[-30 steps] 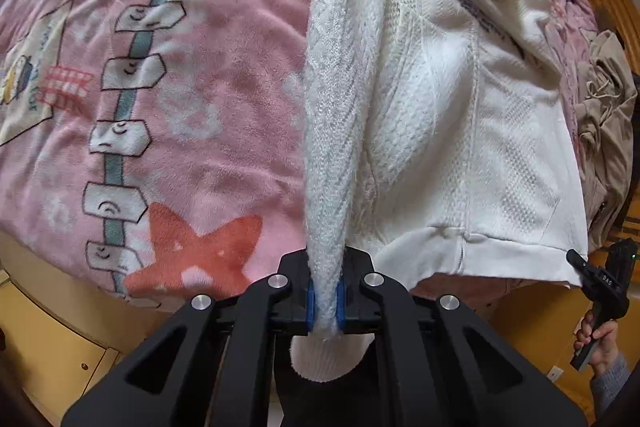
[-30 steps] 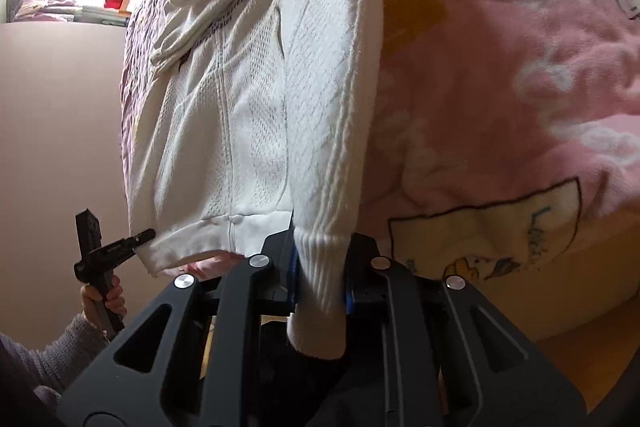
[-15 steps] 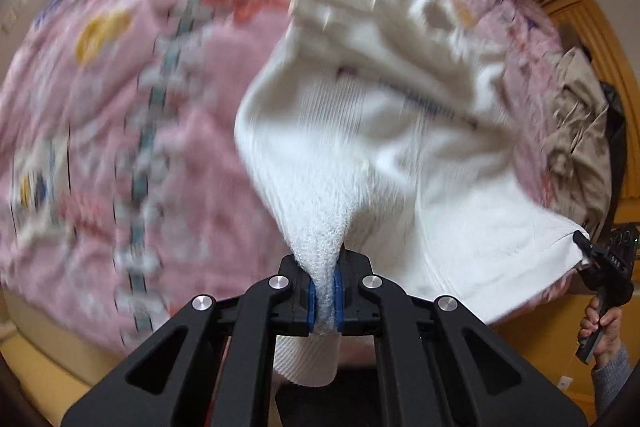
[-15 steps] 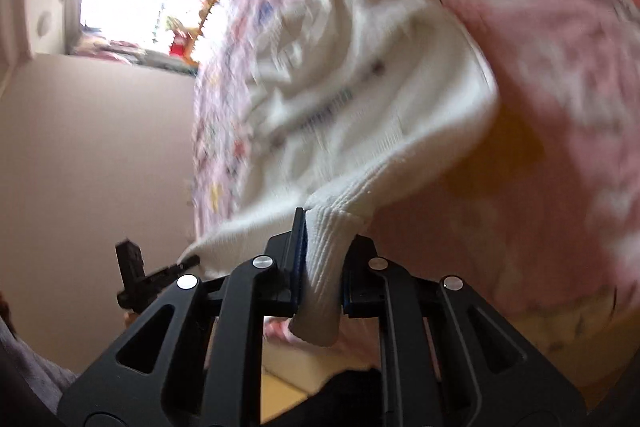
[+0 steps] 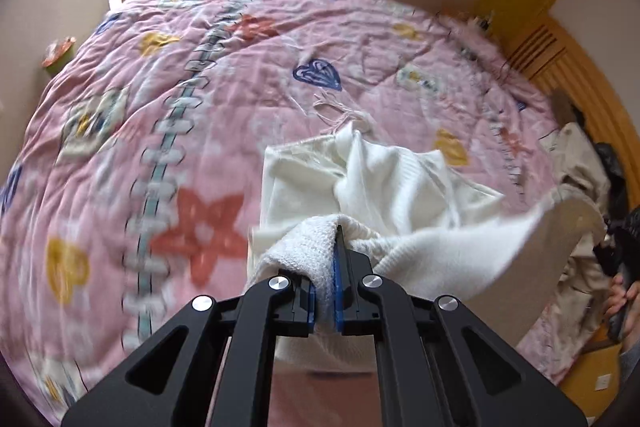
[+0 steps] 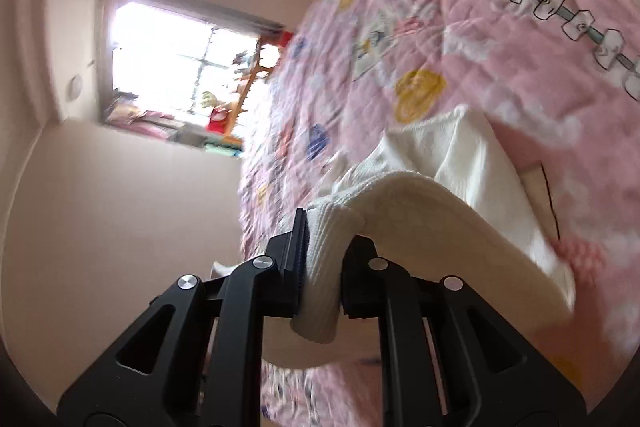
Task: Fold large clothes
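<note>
Comparing this moment with the frames from a second ago, a clear change is seen: the white knitted sweater (image 5: 384,183), which was then spread long and flat down the pink blanket (image 5: 168,99), is now gathered into a bunched heap near the blanket's near edge. Its sleeve ends have been carried up and forward, so that far more of the bare blanket is shown beyond the garment.

The left gripper (image 5: 325,301) is closed tightly on a ribbed cuff of the sweater, with the knit pinched between the blue pads and a short tail hanging below them. The right gripper (image 6: 322,277) is likewise clamped on the other cuff (image 6: 320,291), whose thick ribbing fills the narrow gap between the fingers; from there the sleeve arches over and down to the blanket. Both views are smeared by motion, so the exact lie of the body panel cannot be told.

It is judged that the sleeves are being swung over the body to make a fold, and that this fold is only half made, since the cloth is rumpled rather than laid flat. A beige garment (image 5: 576,163) is seen at the blanket's right edge, apart from the sweater.
</note>
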A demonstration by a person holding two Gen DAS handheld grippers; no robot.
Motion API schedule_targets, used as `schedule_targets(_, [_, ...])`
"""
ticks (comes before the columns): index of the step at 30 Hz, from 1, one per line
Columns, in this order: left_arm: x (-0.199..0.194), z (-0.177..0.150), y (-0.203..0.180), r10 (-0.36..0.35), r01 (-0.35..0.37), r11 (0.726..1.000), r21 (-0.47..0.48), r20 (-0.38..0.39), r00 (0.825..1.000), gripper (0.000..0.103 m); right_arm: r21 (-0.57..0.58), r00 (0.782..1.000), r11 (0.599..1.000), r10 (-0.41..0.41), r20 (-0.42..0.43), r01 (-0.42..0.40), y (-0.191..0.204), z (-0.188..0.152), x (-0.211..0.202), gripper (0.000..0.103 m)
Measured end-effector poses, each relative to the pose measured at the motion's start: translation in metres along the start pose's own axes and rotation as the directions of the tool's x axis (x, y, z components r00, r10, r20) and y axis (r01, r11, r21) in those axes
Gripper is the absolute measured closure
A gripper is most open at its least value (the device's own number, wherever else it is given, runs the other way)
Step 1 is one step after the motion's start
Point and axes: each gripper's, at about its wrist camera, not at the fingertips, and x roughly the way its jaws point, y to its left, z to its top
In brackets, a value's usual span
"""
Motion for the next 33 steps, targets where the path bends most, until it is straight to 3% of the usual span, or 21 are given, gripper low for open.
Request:
schedule_targets(5, [0.106,0.06,-0.001,0.049,-0.048,0.999,0.011,-0.142,0.989,0.096,0.001,0.993,0.993,-0.116,-0.032,0.116,-0.027,0.05,0.084,0.09])
schedule_targets(9, [0.166,0.075,0.009,0.09,-0.101,0.994,-0.036,-0.232,0.968,0.096,0.027,0.983,0.984,-0.172,-0.063,0.174,-0.049,0.074,0.143,0.089])
schedule_targets(13, [0.201,0.085,0.045,-0.006,-0.077,0.966,-0.246,-0.322,0.947,0.093,0.11,0.975,0.97,-0.209,-0.076,0.217,-0.079,0.094,0.164,0.08])
schedule_targets(15, [0.206,0.088,0.059,-0.085,-0.03,0.946,-0.323,-0.336,0.938,0.089,0.207,0.98,0.96,-0.174,-0.096,0.191,-0.098,0.101,0.169,0.072])
schedule_targets(16, [0.207,0.089,0.065,-0.122,-0.005,0.935,-0.355,-0.333,0.935,0.085,0.239,0.984,0.955,-0.156,-0.092,0.173,-0.103,0.103,0.169,0.059])
schedule_targets(17, [0.206,0.091,0.073,-0.186,0.039,0.91,-0.414,-0.322,0.928,0.075,0.271,0.989,0.952,-0.131,-0.062,0.143,-0.107,0.105,0.165,0.048])
schedule_targets(18, [0.206,0.092,0.081,-0.261,0.085,0.875,-0.478,-0.315,0.912,0.065,0.281,0.992,0.951,-0.119,-0.038,0.125,-0.108,0.108,0.161,0.045])
schedule_targets(19, [0.205,0.095,0.085,-0.313,0.12,0.848,-0.517,-0.305,0.899,0.04,0.281,0.992,0.952,-0.123,-0.024,0.125,-0.107,0.112,0.159,0.04])
schedule_targets(20, [0.199,0.102,0.09,-0.34,0.145,0.827,-0.544,-0.279,0.898,0.031,0.266,0.99,0.954,-0.142,0.005,0.135,-0.104,0.117,0.153,0.039])
schedule_targets(23, [0.175,0.127,0.098,-0.341,0.17,0.802,-0.573,-0.206,0.917,0.026,0.164,0.975,0.963,-0.22,0.018,0.214,-0.085,0.126,0.146,0.038])
schedule_targets(24, [0.165,0.135,0.099,-0.269,0.116,0.831,-0.544,-0.211,0.94,0.026,0.109,0.974,0.968,-0.227,0.007,0.225,-0.074,0.124,0.147,0.038])
schedule_targets(25, [0.16,0.14,0.097,-0.228,0.085,0.85,-0.52,-0.219,0.949,0.022,0.044,0.974,0.973,-0.227,-0.013,0.228,-0.063,0.121,0.152,0.038])
schedule_targets(27, [0.154,0.14,0.087,-0.182,0.049,0.882,-0.469,-0.243,0.953,0.021,-0.14,0.972,0.969,-0.217,-0.092,0.203,-0.031,0.104,0.172,0.038])
schedule_targets(28, [0.153,0.135,0.072,-0.145,0.023,0.911,-0.412,-0.268,0.952,0.021,-0.231,0.963,0.955,-0.223,-0.149,0.185,-0.016,0.094,0.186,0.038])
schedule_targets(29, [0.154,0.129,0.061,-0.12,0.008,0.929,-0.369,-0.28,0.952,0.021,-0.356,0.943,0.92,-0.252,-0.217,0.164,0.003,0.078,0.207,0.038])
schedule_targets(31, [0.153,0.112,0.033,-0.019,-0.052,0.97,-0.238,-0.286,0.958,0.021,-0.615,0.898,0.783,-0.331,-0.289,0.091,0.042,0.038,0.245,0.038])
schedule_targets(33, [0.152,0.082,0.0,0.065,-0.098,0.989,-0.114,-0.259,0.964,0.021,-0.74,0.869,0.673,-0.358,-0.341,-0.013,0.067,0.006,0.272,0.038])
